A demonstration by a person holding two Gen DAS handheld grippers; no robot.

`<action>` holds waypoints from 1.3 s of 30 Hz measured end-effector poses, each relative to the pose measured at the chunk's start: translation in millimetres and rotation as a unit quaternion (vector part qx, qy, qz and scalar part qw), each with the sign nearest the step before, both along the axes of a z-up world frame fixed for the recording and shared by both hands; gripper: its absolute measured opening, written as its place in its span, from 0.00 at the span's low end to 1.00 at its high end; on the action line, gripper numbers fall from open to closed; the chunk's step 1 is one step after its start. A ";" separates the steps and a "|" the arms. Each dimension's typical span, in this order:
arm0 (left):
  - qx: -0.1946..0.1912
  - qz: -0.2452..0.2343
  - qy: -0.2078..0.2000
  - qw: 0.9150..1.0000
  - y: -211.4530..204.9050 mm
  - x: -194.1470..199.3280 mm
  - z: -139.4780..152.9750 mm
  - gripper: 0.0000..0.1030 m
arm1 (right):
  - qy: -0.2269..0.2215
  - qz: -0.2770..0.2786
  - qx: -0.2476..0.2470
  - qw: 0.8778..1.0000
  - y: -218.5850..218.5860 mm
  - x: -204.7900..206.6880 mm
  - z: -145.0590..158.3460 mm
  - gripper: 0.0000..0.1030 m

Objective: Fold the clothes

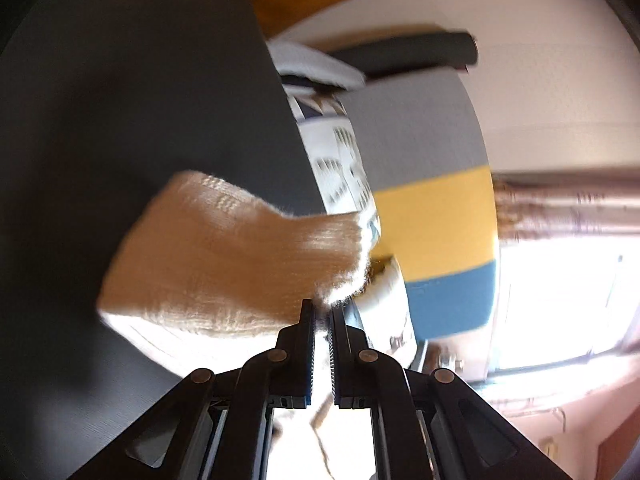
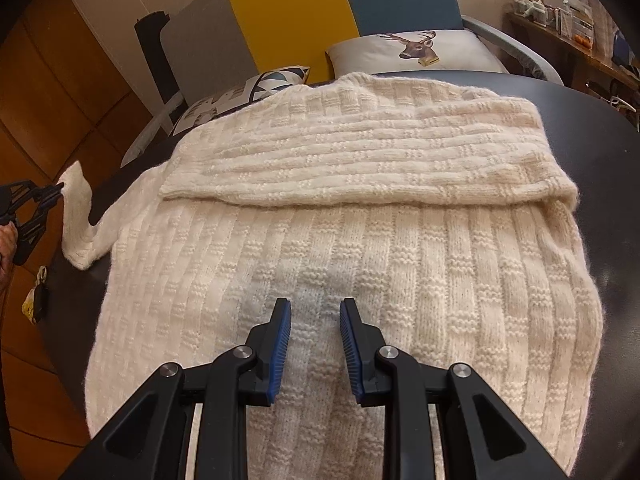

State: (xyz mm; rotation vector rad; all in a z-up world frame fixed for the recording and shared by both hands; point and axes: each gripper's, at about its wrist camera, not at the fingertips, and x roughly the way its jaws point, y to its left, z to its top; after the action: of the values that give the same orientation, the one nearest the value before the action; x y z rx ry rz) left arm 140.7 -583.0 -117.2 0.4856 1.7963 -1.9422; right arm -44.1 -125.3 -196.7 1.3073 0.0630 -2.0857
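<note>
A cream knitted sweater (image 2: 360,240) lies spread on the dark round table (image 2: 600,160), its far part folded over toward me. One sleeve (image 2: 80,216) trails off the table's left edge. My left gripper (image 2: 60,189) is shut on that sleeve's end and holds it up beside the table. In the left wrist view the sleeve (image 1: 224,256) hangs blurred from my left gripper (image 1: 322,308), with wool pinched between the closed pads. My right gripper (image 2: 315,304) stands open over the sweater's near middle, its blue pads apart and its tips at the knit, gripping nothing.
Behind the table stands a sofa with grey, yellow (image 2: 292,12) and blue panels, a deer cushion (image 2: 416,50) and a patterned cushion (image 2: 260,84). A cluttered shelf (image 2: 560,20) is at the far right. A small object (image 2: 36,296) lies on the wooden floor at left.
</note>
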 end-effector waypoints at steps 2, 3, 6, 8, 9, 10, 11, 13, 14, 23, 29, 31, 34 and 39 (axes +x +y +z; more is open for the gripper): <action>0.001 -0.017 0.002 1.000 14.4 -11.5 3.7 0.06 | 0.004 0.001 0.005 1.000 0.7 0.1 -0.7 0.24; 0.000 -0.026 0.002 1.000 21.9 -19.3 5.8 0.06 | 0.003 0.002 0.006 1.000 1.4 0.0 -1.2 0.24; -0.005 -0.057 0.005 0.998 48.8 -44.5 13.0 0.06 | 0.002 0.002 0.003 1.000 3.7 -0.1 -1.3 0.24; -0.011 -0.078 0.006 0.997 72.9 -61.1 19.9 0.06 | 0.002 0.002 0.002 1.000 5.6 -0.9 -0.5 0.24; -0.012 -0.088 0.006 0.996 83.8 -67.7 22.8 0.06 | 0.003 0.002 0.003 1.000 6.7 -1.5 0.1 0.24; -0.013 -0.099 0.008 0.995 93.8 -76.5 24.9 0.06 | 0.004 0.001 0.003 1.000 8.1 -2.7 0.6 0.24; -0.013 -0.111 0.010 0.994 104.0 -86.0 26.9 0.06 | 0.004 -0.001 0.004 1.000 9.4 -4.4 1.1 0.24; -0.018 -0.130 0.008 0.991 120.5 -106.2 31.5 0.06 | 0.015 -0.005 0.021 1.000 10.5 -8.1 2.5 0.24; -0.021 -0.141 0.006 0.990 130.4 -114.9 32.8 0.06 | 0.040 -0.006 0.049 0.998 8.6 -9.2 5.1 0.24; -0.047 -0.228 -0.031 0.972 213.0 -179.3 29.7 0.06 | 0.020 0.017 0.146 0.989 11.9 -41.7 -7.1 0.24; -0.054 -0.270 -0.051 0.960 257.8 -206.7 17.2 0.06 | 0.020 0.019 0.116 0.993 24.6 -42.7 -10.4 0.24; -0.057 -0.284 -0.055 0.956 270.4 -216.4 15.1 0.06 | 0.017 0.023 0.101 0.994 30.1 -44.2 -11.1 0.24; -0.069 -0.308 -0.060 0.947 286.9 -226.8 14.5 0.06 | 0.016 0.034 0.097 0.995 34.3 -46.6 -12.5 0.24; -0.071 -0.346 -0.070 0.933 315.1 -246.4 6.9 0.06 | 0.031 0.052 0.130 0.990 27.9 -41.8 -12.4 0.24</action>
State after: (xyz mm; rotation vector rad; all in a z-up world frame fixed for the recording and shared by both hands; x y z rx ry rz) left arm -105.7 -267.9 -110.3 1.3094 1.4874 -2.3767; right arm -85.9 -97.4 -209.1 1.3573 0.4356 -2.0796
